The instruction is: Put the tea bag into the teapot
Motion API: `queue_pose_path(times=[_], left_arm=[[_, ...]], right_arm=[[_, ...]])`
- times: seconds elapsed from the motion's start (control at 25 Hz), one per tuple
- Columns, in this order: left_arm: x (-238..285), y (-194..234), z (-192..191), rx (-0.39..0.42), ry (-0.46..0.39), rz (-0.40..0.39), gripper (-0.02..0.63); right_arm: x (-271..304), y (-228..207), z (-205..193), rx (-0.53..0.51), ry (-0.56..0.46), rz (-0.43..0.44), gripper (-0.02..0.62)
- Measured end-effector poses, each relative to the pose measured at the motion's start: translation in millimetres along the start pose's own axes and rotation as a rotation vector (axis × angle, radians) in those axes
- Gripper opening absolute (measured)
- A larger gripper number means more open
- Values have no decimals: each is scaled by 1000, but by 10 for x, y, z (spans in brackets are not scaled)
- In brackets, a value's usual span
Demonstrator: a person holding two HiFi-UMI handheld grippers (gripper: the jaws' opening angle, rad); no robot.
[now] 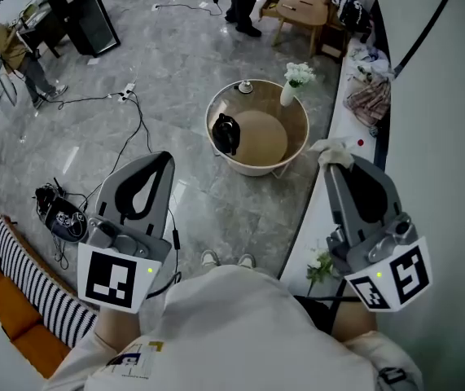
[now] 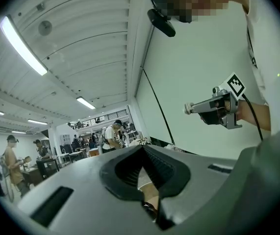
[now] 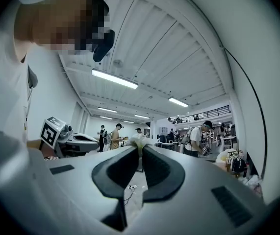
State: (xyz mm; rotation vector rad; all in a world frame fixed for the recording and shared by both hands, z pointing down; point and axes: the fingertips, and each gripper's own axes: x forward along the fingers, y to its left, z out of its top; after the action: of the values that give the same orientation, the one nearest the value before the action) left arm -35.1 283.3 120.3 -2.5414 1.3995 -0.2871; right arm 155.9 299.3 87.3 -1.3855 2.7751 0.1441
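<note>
A black teapot (image 1: 225, 133) stands on the left side of a round wooden table (image 1: 297, 141) on the floor ahead of me. My right gripper (image 1: 335, 163) is held high at the right, shut on a white tea bag (image 1: 331, 148) pinched at its tips. The right gripper view shows the tea bag (image 3: 140, 141) bunched between the jaws of that gripper (image 3: 140, 150). My left gripper (image 1: 162, 161) is raised at the left and shut on nothing, its tips meeting in the left gripper view (image 2: 140, 149). Both grippers are well short of the teapot.
A white vase with flowers (image 1: 296, 80) and a small cup (image 1: 246, 86) stand at the table's far edge. A white ledge (image 1: 318, 218) runs along the right with a plaid cloth (image 1: 369, 100). Cables (image 1: 138, 116) cross the floor. A striped cushion (image 1: 28, 275) lies at lower left.
</note>
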Motion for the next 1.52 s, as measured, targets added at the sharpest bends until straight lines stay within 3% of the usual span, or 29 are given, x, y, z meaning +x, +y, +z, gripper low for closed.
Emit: queue_pose_path(times=[1.08,1.52], left_arm=[[393,-585,41,31,38,-13,8],[561,-587,-201,13,45,-28,8]], right_arm=[[-216,-369,-368,40,51,31,23],[-124,-446,-605,40,78,32,23]])
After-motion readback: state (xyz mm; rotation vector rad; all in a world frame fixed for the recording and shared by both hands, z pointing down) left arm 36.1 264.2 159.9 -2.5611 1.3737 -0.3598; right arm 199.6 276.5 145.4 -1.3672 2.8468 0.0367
